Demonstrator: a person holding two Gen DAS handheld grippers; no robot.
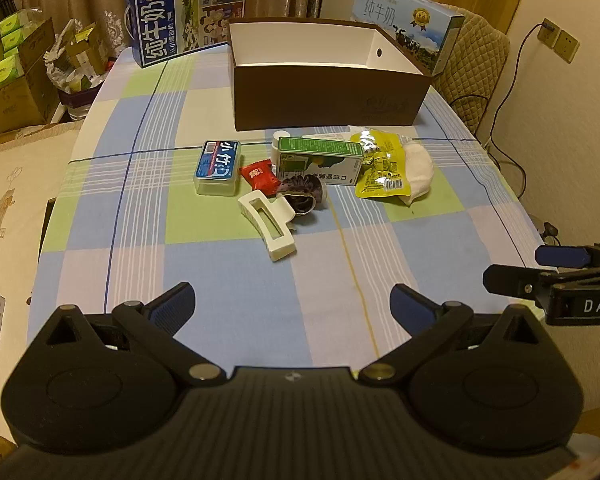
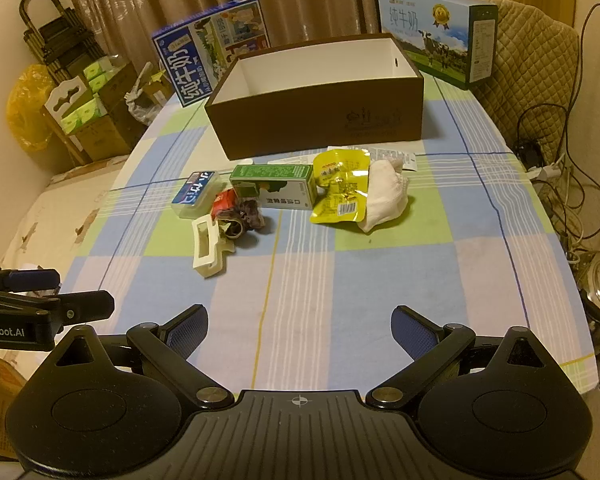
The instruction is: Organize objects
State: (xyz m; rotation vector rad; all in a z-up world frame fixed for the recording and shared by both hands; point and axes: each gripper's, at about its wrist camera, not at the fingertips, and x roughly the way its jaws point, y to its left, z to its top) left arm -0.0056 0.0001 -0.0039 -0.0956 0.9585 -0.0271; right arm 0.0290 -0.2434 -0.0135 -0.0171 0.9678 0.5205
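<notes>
An open brown box (image 1: 324,92) (image 2: 320,120) with a white inside stands at the back of the table. In front of it lie a blue-labelled clear case (image 1: 217,167) (image 2: 194,194), a red candy (image 1: 259,175), a green carton (image 1: 318,158) (image 2: 274,190), a dark scrunchie (image 1: 302,196) (image 2: 246,214), a white hair claw (image 1: 266,224) (image 2: 208,246), a yellow snack pack (image 1: 380,168) (image 2: 340,186) and a white cloth (image 1: 418,170) (image 2: 386,196). My left gripper (image 1: 292,304) is open and empty over the near table. My right gripper (image 2: 300,328) is open and empty, beside the left one.
The table has a checked cloth (image 1: 220,264). Two milk cartons (image 1: 186,12) (image 1: 408,24) stand behind the box. A padded chair (image 2: 536,60) and cables are at the right. Cardboard boxes (image 1: 16,80) stand on the floor at the left.
</notes>
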